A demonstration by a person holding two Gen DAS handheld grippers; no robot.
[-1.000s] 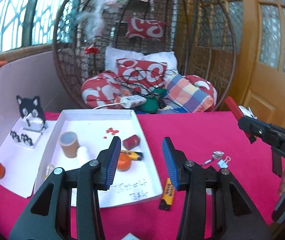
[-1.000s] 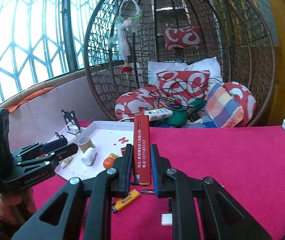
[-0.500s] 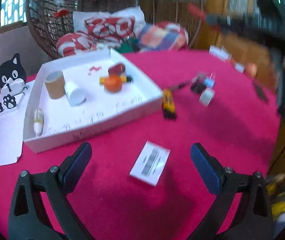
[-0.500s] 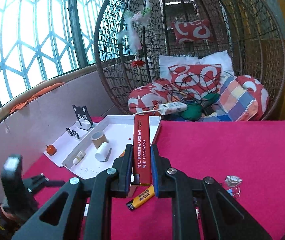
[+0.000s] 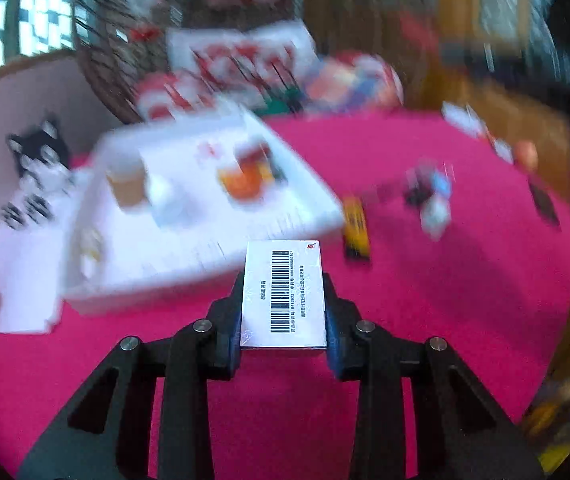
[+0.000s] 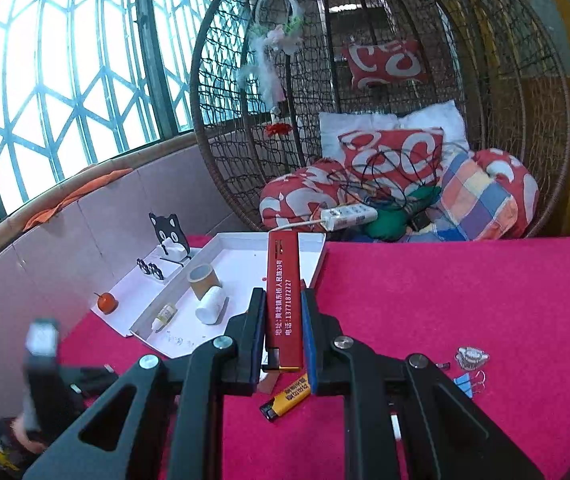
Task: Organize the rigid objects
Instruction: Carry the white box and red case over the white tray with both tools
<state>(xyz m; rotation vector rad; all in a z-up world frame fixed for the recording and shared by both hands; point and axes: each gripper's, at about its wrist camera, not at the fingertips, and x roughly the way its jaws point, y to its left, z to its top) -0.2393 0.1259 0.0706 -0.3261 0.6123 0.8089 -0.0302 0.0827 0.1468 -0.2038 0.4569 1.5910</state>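
Carrying: left gripper (image 5: 284, 316) clamps the white box (image 5: 283, 294) above the red cloth (image 5: 445, 300), just short of the tray (image 5: 205, 256); right gripper (image 6: 283, 336) clamps a red lighter (image 6: 284, 300). Clear the rim before releasing.

Matt red felt tablecloth (image 6: 465, 300), glossy red lighter (image 6: 284, 300), wicker chair (image 6: 485, 80)

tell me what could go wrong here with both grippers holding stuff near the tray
The left gripper pinches the white barcode box only at its rear end, and the view is motion-blurred: it might pivot or slip. The right gripper holds the red lighter upright, so it may topple onto items in the white tray when released.
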